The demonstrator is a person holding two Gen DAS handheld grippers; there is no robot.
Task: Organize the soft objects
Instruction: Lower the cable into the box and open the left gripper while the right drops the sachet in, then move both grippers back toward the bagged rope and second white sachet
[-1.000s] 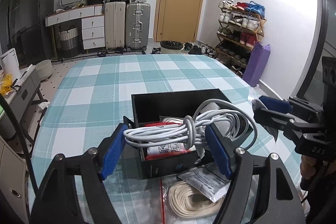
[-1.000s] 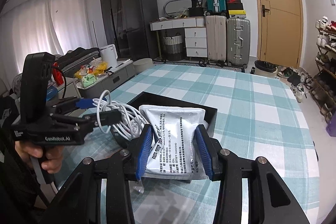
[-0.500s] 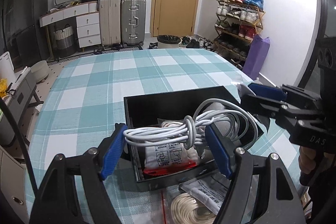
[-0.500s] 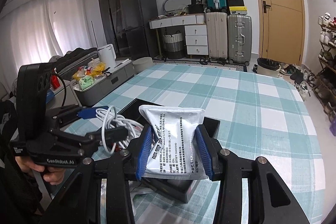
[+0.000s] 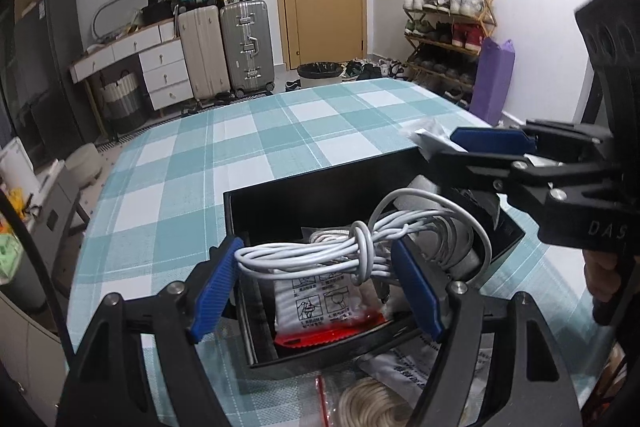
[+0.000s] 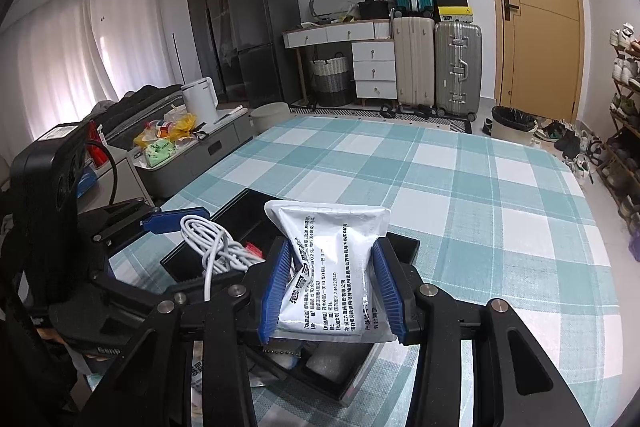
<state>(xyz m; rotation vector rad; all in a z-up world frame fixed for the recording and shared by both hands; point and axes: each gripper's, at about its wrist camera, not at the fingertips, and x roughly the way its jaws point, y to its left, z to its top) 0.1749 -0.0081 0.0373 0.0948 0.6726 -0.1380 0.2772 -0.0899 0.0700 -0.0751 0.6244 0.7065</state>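
My left gripper (image 5: 316, 259) is shut on a knotted bundle of white cable (image 5: 362, 247), which hangs over the near half of an open black box (image 5: 320, 175) on the checked tablecloth. Inside the box lie a red-and-white packet (image 5: 324, 307) and other pale items. From the right, my right gripper (image 5: 452, 151) reaches over the box's right end. In the right wrist view that gripper (image 6: 332, 247) is shut on a white printed sachet (image 6: 328, 223) above the box (image 6: 404, 243). The left gripper (image 6: 192, 251) and cable (image 6: 216, 247) show at left.
On the cloth in front of the box lie a bagged coil of beige rope (image 5: 372, 403) and a flat printed packet (image 5: 404, 371). The checked table (image 5: 280, 131) stretches away behind the box. A hand (image 5: 600, 275) grips the right tool's handle. The table's left edge drops to a grey storage case (image 6: 192, 167).
Both grippers have moved forward over the black box with their loads. The sachet, earlier in front of the box, now hangs above its right end. The left view has rolled slightly.
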